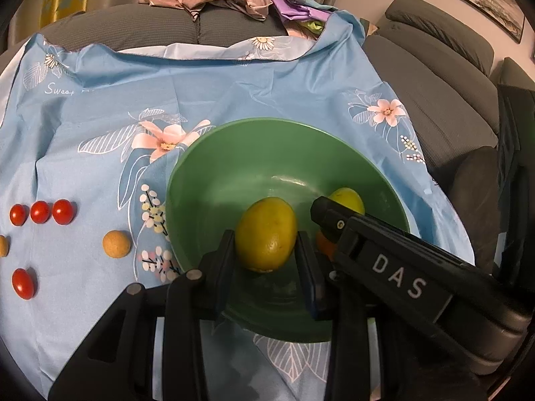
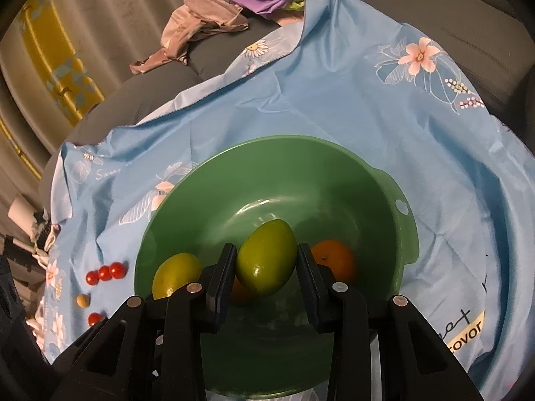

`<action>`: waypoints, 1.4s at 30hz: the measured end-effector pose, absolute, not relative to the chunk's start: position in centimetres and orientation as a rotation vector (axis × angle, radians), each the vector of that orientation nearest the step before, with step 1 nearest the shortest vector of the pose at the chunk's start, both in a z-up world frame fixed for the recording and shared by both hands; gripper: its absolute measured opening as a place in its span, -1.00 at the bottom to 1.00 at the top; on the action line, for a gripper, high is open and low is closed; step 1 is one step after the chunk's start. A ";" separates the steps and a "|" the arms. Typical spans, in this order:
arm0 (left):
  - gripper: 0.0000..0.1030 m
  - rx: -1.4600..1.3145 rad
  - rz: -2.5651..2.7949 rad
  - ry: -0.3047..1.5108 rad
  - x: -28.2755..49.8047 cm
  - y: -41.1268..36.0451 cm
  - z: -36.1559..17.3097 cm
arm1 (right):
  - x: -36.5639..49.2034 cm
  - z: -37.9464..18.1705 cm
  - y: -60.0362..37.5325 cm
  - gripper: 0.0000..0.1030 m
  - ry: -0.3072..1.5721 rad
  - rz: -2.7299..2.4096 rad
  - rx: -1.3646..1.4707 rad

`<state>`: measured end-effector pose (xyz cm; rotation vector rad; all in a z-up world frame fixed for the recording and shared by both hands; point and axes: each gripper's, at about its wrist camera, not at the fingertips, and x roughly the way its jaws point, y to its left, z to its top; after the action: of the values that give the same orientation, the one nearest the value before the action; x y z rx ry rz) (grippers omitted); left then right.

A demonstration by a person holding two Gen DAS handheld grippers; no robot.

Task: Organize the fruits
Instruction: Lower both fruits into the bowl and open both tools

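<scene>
Both grippers, left (image 1: pixel 265 250) and right (image 2: pixel 265 260), each clasp a smooth oval lemon (image 1: pixel 265 234) (image 2: pixel 266 256) over the glossy green bowl (image 1: pixel 234 153). An orange (image 2: pixel 334 260) already lies inside. Cherry tomatoes (image 1: pixel 41 211) and a matte tan ball (image 1: pixel 116 244) remain on the creased floral cloth (image 1: pixel 267 90); I judge the sorting about half done.

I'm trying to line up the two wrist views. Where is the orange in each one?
Left wrist: the orange is a sliver low in the green bowl, mostly hidden behind the right tool.
Right wrist: in plain sight at right of the bowl's floor, beside the tool's right finger.
Shared landmark: the row of three cherry tomatoes.
</scene>
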<state>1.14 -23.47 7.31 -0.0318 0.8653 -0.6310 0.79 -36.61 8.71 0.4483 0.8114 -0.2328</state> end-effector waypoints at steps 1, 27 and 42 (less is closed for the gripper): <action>-0.32 -0.033 -0.630 0.866 1.2 -23.4 7.3 | 0.8 8.7 -36.5 -0.24 0.812 -0.236 0.443; -0.31 0.002 -0.613 0.853 1.2 -23.5 7.0 | 0.9 8.4 -36.3 -0.24 0.832 -0.271 0.397; -0.30 0.019 -0.608 0.844 1.2 -23.4 6.9 | 0.9 8.5 -36.1 -0.24 0.836 -0.281 0.375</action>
<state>1.20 -23.38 6.86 0.0195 0.8440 -0.6078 0.95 -36.10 8.51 0.3754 0.8359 -0.2814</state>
